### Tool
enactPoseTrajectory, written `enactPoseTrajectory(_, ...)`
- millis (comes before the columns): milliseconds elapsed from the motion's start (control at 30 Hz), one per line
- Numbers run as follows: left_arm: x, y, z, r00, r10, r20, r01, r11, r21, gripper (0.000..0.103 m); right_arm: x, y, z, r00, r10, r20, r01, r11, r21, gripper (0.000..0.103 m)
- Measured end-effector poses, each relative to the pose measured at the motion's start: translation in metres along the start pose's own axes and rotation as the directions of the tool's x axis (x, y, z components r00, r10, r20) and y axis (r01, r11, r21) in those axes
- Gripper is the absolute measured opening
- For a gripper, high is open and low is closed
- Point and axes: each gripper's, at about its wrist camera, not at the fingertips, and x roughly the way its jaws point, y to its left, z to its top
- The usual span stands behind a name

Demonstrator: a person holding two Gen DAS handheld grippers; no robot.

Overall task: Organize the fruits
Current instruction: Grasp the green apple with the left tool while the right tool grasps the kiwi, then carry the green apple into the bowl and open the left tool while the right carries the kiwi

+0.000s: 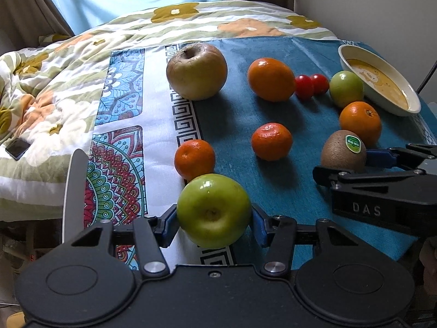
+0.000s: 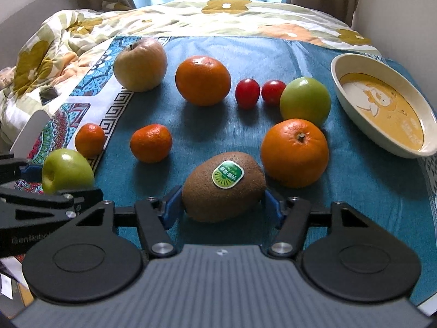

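Kiwi [image 2: 224, 191] lying lengthwise across right gripper [image 2: 222, 205], pinched end to end, sticker up. Green apple [image 1: 213, 214] clamped in left gripper [image 1: 214, 222], stem dimple toward camera. Bowl [image 2: 344, 93] holding no fruit.

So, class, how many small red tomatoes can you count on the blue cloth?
2. The left tomato and the right tomato sit side by side between the big orange and the far green apple. None looks hidden.

Bed [image 2: 273, 24], floral quilt [image 1: 54, 76], teal cloth [image 2: 355, 191], phone [image 2: 48, 94]
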Motion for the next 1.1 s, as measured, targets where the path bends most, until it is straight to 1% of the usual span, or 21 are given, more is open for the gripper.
enactPoseTrajectory(167,-0.016,-0.002,0.001,1.000,-0.002,0.024,0.003,1.000,-0.011,0.058,-0.013,-0.002,0.004,1.000,0.006,0.014,-0.006,1.000,0.012,0.076)
enactPoseTrajectory(333,-0.037,-0.006,0.008,0.998,-0.006,0.060,0.007,1.000,-0.015,0.058,-0.035,-0.009,0.010,0.998,0.010,0.062,-0.011,1.000,0.027,0.076)
enactPoseTrajectory(567,-0.060,-0.026,0.023,0.993,-0.012,0.118,0.012,1.000,-0.004,0.058,-0.067,-0.038,0.025,0.992,-0.001,0.122,-0.006,0.998,0.059,0.076)
enactPoseTrajectory(733,-0.074,-0.051,0.036,0.988,-0.004,0.154,0.006,1.000,-0.013,0.058,-0.087,-0.072,0.034,0.989,-0.012,0.150,0.002,0.998,0.064,0.076)
enactPoseTrajectory(867,-0.081,-0.075,0.048,0.985,0.013,0.172,-0.007,0.999,-0.034,0.058,-0.099,-0.108,0.041,0.987,-0.012,0.160,0.002,0.998,0.060,0.076)
enactPoseTrajectory(1100,-0.073,-0.127,0.077,0.983,0.018,0.182,-0.009,0.999,-0.051,0.058,-0.110,-0.177,0.050,0.986,-0.023,0.164,0.015,0.999,0.051,0.076)
